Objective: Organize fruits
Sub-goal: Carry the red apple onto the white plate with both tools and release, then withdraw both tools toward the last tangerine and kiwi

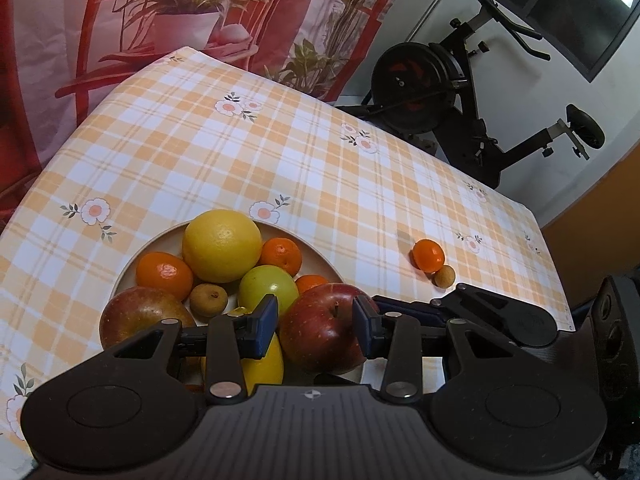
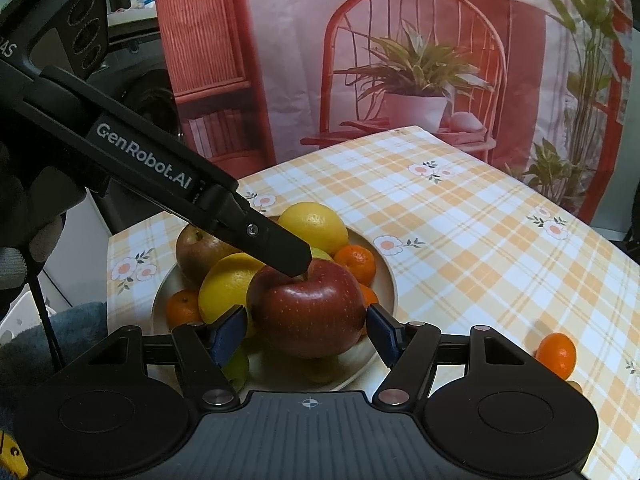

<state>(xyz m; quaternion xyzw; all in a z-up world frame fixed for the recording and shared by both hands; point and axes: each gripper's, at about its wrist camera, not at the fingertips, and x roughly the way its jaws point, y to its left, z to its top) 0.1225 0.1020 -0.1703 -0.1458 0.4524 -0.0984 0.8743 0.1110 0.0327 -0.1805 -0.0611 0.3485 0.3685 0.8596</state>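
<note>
Checked desk (image 1: 320,152) lay beyond your claws — your right claw (image 2: 306,334) gripped the red apple (image 2: 308,312) above the plate (image 2: 386,276); your left claw (image 1: 316,326), narrowly parted, held nothing.

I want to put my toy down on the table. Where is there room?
The checked tablecloth is bare behind the round cream plate, up to the far edge. Crowded: the plate, heaped with fruit around the red apple, and the near right edge, where a small orange mandarin touches a little brown fruit.
</note>
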